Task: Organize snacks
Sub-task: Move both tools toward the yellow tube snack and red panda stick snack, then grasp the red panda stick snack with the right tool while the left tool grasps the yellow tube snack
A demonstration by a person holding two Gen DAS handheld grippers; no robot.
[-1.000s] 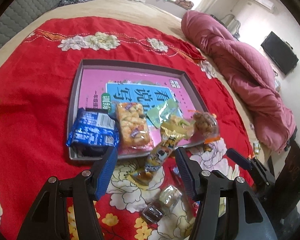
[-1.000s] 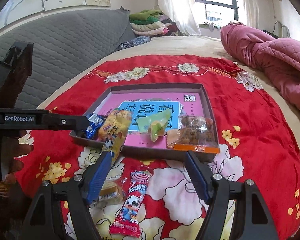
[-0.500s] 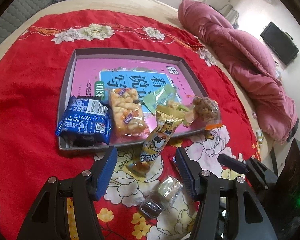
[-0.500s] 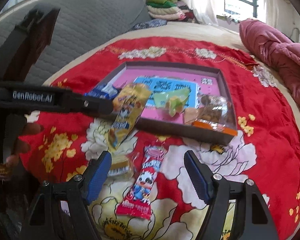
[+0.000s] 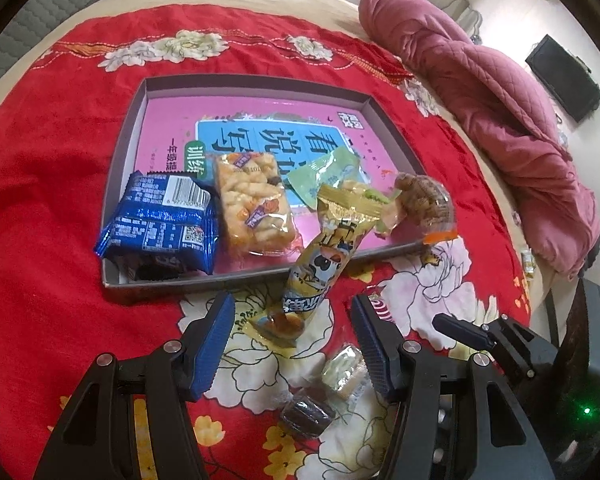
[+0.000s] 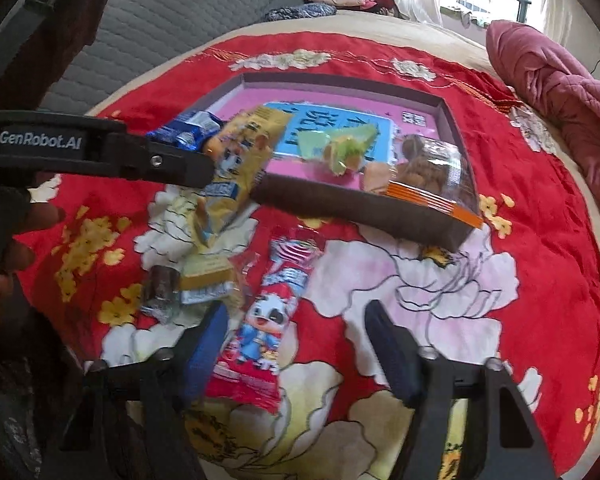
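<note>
Risk: the yellow cartoon snack stick (image 5: 328, 256) leans over the tray's (image 5: 260, 80) near edge and could slide onto the red floral bedspread (image 5: 40, 160) if nudged.
Risk two: the right gripper (image 6: 296, 344) may pinch the neighbouring clear-wrapped pastry (image 6: 204, 280) too.
Right gripper: jaws closing, nothing pressed; the red cartoon snack stick (image 6: 272, 312) lies between them, against the left finger.
Left gripper (image 5: 292, 336): jaws apart, empty, the yellow stick's lower end just ahead.
</note>
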